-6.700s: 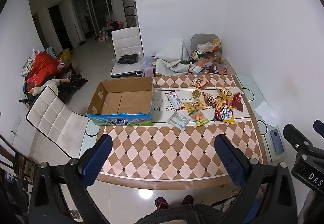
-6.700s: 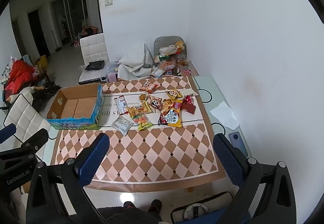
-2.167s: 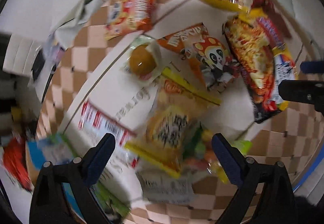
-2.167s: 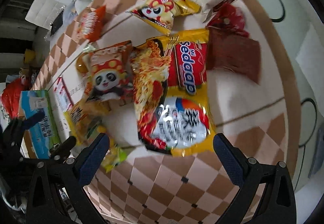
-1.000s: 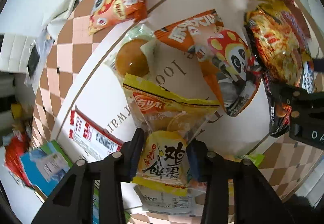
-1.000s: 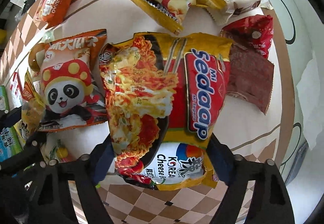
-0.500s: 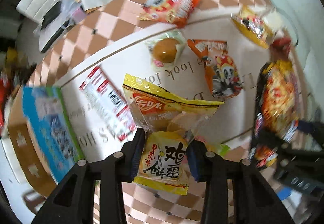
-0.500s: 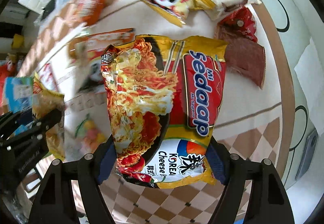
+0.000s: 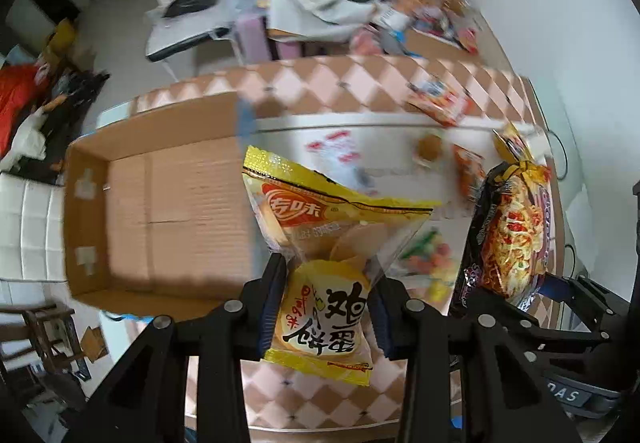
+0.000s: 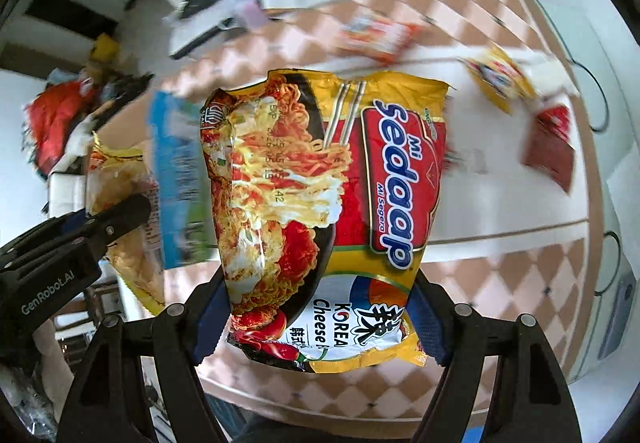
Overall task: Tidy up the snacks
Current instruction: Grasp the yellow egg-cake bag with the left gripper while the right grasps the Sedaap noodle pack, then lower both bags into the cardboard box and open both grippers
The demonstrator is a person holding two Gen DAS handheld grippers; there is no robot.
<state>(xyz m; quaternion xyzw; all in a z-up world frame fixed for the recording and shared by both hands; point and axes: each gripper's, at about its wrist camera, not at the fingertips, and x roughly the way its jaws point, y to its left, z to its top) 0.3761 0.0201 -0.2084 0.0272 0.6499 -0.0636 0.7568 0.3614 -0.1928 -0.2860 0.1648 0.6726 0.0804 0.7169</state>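
Both packets have left the counter since half a second ago, and the views have swung from the snack pile toward the cardboard box (image 9: 168, 211), with blur across the background.

The left claw (image 9: 326, 307) is clamped on the lower part of the yellow egg-biscuit packet (image 9: 324, 251); the bag stands up from between the pads, its sealed top edge fanned out above. The packet hangs in the air just past the box's near right corner, over the checkered counter (image 9: 320, 83), not yet inside the box. Holding it by one end likely keeps the biscuits from being crushed and lets it drop cleanly.

The right claw (image 10: 318, 319) grips the noodle packet (image 10: 324, 203) across its lower end, jaws wide because the pack is broad; it too is lifted, printed face toward the camera. From the left wrist view this packet sits to the right of the biscuit bag, further from the box.

Both claws point forward and slightly downward, side by side, left ahead toward the box. The box interior looks empty, so sorting appears to be at its start. Other snacks (image 9: 440, 103) lie scattered along the counter's far right side, too blurred to name.
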